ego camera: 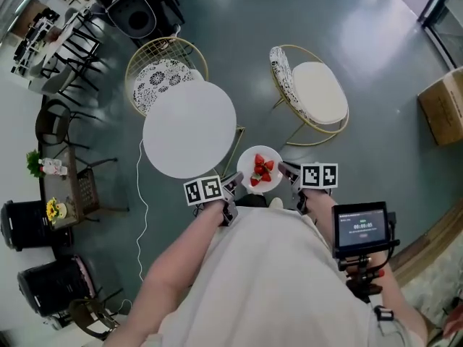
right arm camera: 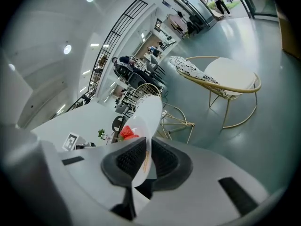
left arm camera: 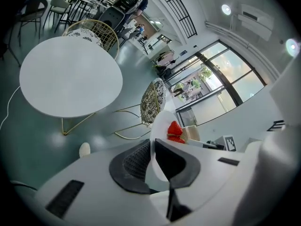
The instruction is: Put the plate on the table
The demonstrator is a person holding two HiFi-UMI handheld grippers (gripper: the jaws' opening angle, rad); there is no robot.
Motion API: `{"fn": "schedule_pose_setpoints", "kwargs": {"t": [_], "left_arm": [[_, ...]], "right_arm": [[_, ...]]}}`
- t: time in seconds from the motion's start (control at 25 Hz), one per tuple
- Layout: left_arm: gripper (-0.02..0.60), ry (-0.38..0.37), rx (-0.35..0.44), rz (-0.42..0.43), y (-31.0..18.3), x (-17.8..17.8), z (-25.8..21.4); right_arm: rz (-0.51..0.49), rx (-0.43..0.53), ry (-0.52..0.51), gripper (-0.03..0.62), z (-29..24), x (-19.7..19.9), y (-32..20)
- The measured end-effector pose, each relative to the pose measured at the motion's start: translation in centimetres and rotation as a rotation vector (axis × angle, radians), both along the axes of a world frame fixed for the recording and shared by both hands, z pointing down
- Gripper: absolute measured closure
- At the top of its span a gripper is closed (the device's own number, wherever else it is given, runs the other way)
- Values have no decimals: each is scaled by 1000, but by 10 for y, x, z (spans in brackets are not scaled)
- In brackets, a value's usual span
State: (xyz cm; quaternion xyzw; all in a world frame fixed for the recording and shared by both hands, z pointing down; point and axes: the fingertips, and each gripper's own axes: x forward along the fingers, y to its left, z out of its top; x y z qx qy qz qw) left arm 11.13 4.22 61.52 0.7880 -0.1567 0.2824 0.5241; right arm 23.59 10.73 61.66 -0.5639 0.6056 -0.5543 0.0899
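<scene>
A small white plate point(ego camera: 260, 170) with red strawberries point(ego camera: 262, 170) hangs in the air just right of the round white table point(ego camera: 189, 129), near its front edge. My left gripper point(ego camera: 233, 187) is shut on the plate's left rim and my right gripper point(ego camera: 288, 172) on its right rim. In the left gripper view the plate point(left arm camera: 161, 126) stands edge-on between the jaws of the left gripper point(left arm camera: 151, 161), with strawberries point(left arm camera: 175, 131) behind it and the table point(left arm camera: 70, 76) to the left. In the right gripper view the plate point(right arm camera: 145, 119) is pinched in the right gripper point(right arm camera: 146, 157), strawberries point(right arm camera: 127, 133) on it.
Two gold wire chairs stand by the table: one with a patterned cushion point(ego camera: 163, 74) behind it, one with a white seat point(ego camera: 318, 92) to the right. A cardboard box point(ego camera: 443, 107) lies on the floor at far right. A small screen point(ego camera: 362, 226) is mounted near my right hand.
</scene>
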Motion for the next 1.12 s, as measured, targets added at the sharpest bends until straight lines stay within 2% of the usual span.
{"fn": "schedule_pose_setpoints", "kwargs": {"t": [0.6, 0.88, 1.12], "left_arm": [[545, 4, -58, -137, 6, -40, -34], [545, -9, -88, -213, -103, -23, 23], [545, 5, -88, -282, -148, -27, 32]], "right_arm": [[-156, -52, 28, 549, -40, -34, -13], [-241, -87, 13, 549, 14, -14, -133], [-306, -94, 44, 549, 24, -15, -187]]}}
